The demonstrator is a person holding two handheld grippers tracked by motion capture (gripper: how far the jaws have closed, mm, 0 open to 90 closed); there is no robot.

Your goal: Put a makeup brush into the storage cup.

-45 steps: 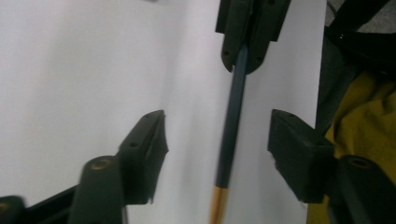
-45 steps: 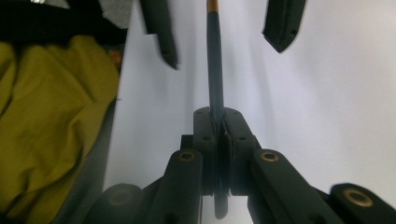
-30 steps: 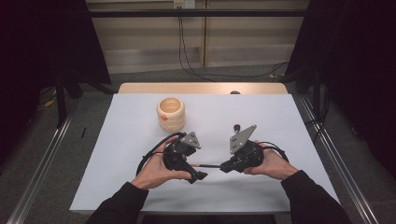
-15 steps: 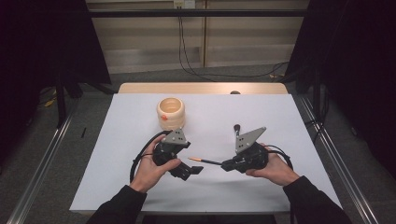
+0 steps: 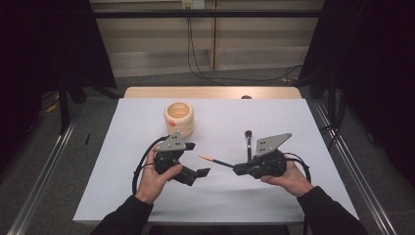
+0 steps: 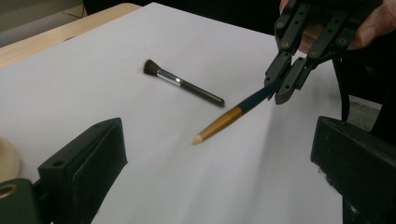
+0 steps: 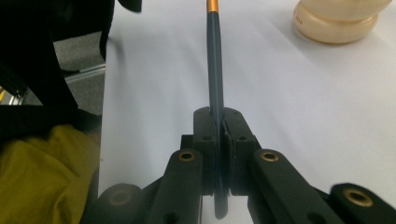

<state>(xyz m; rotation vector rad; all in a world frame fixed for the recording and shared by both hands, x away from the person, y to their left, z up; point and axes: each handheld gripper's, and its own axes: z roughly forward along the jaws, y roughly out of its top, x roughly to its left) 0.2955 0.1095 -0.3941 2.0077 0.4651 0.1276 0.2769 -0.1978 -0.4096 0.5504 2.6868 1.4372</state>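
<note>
Slim brush, dark in the shaft and gold at the end: pinched by its back part in the right gripper, jaws shut tight on the shaft with no gap showing in the right gripper view, and carried apparently just clear of the desk, midway along the near half, gold end aimed at the left gripper. Working down from the desk itself: keep to the open white stretch between the two hands and away from the near edge. Next, the cream ringed pot, upright toward the far left of the middle, mouth open and probably the place for the brush; approach from above, tilt the shaft toward upright first, and lower without knocking the rim, since so light a pot may well slide. Left gripper spread wide and holding nothing, lying just on the near side of the pot; if a handover is meant, close on the bare shaft behind the gold part before loosening the right, never both loose at once. Lastly the short powder brush, flat on the desk just on the far side of the right gripper, bristles toward the far edge; steer clear of it when swinging across.
</note>
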